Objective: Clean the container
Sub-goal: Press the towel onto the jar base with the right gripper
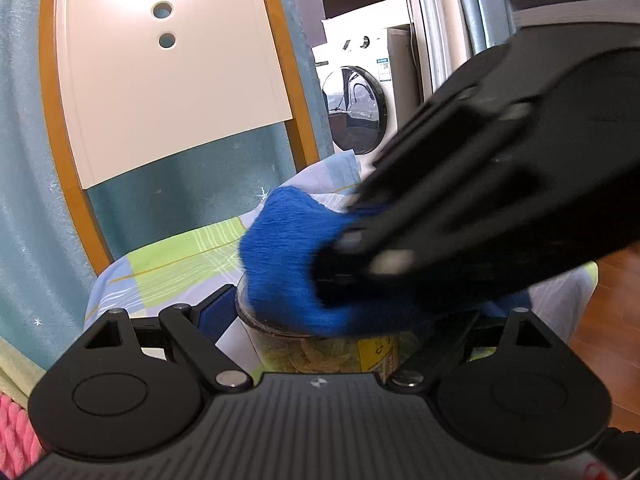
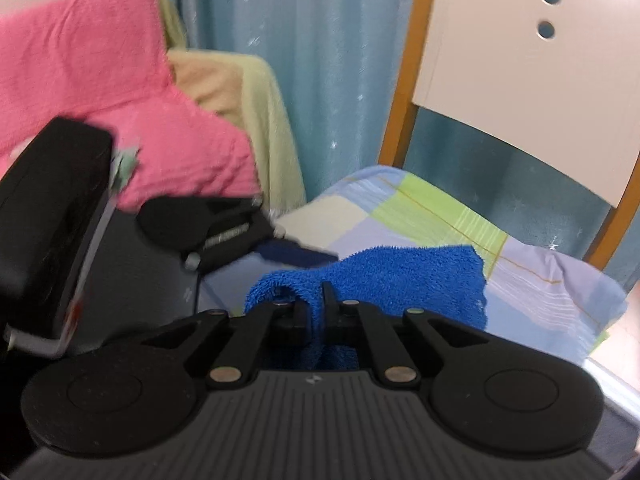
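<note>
Right hand-held gripper (image 2: 316, 300): jaws pinched together on a fold of blue cloth (image 2: 400, 280). In the left wrist view it comes in blurred from the upper right, and the cloth is pressed onto the mouth of the jar (image 1: 320, 350).

Left hand-held gripper (image 1: 344, 320): fingers either side of the jar, clamping it upright just under the rim. Jar clear, with pale yellow contents and a yellow label on its right.

Surface: a chair seat under a checked cover (image 1: 180, 264) in lilac, green and cream. Chair back (image 1: 160, 68) cream panel, orange frame, cut-out holes.

Room: teal curtain (image 2: 312, 60) behind. Pink towel (image 2: 100, 80) heaped left, over pale yellow fabric. Washing machine (image 1: 356, 108) through the doorway. Wood floor (image 1: 612, 320) at right.
</note>
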### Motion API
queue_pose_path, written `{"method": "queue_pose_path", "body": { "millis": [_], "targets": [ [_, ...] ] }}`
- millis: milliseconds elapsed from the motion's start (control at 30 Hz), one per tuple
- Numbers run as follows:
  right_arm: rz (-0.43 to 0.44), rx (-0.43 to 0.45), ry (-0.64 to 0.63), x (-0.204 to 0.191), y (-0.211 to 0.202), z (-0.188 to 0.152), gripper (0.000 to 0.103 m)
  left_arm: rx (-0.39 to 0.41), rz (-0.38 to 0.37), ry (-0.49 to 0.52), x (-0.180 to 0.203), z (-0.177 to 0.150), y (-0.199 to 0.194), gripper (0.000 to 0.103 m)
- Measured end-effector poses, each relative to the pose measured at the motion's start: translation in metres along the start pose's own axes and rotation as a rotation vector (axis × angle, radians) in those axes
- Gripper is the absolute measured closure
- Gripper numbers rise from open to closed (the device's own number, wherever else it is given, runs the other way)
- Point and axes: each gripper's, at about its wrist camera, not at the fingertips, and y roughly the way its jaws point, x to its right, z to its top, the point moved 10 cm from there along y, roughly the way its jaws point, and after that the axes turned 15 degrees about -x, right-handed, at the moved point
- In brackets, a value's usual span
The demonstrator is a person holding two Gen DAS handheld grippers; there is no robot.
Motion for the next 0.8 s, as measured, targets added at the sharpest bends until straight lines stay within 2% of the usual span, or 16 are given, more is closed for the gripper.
{"method": "queue_pose_path", "body": {
  "millis": [100, 233, 300, 400, 467, 567, 700, 800],
  "targets": [
    [-0.113, 0.015, -0.035, 0.011, 0.006, 0.004, 0.102, -0.003, 0.0, -0.006, 0.0, 0.001, 0.001, 0.017],
    [-0.212, -0.044, -0.126, 0.014, 0.0, -0.006, 0.102, 0.0, -0.002, -0.011, 0.0, 0.002, 0.001, 0.017],
    [-0.189, -0.083, -0.124, 0.013, -0.008, -0.012, 0.101, 0.0, -0.009, -0.015, 0.0, 0.001, 0.001, 0.017],
    [-0.084, -0.129, -0.083, 0.004, -0.017, -0.016, 0.099, -0.005, -0.005, -0.013, 0.002, -0.002, 0.002, 0.017],
    [-0.034, -0.126, -0.067, -0.004, -0.018, -0.014, 0.099, -0.009, -0.002, -0.013, 0.003, -0.001, 0.001, 0.017],
    [-0.005, -0.097, -0.028, -0.009, -0.011, -0.006, 0.099, -0.013, -0.002, -0.019, 0.003, -0.002, 0.0, 0.017],
    [-0.03, -0.049, 0.002, -0.001, 0.001, 0.006, 0.099, -0.017, 0.001, -0.028, 0.004, -0.002, -0.001, 0.017],
    [-0.112, -0.055, -0.038, 0.013, 0.003, 0.004, 0.102, -0.017, -0.001, -0.031, 0.004, -0.002, -0.001, 0.017]
  ]
}}
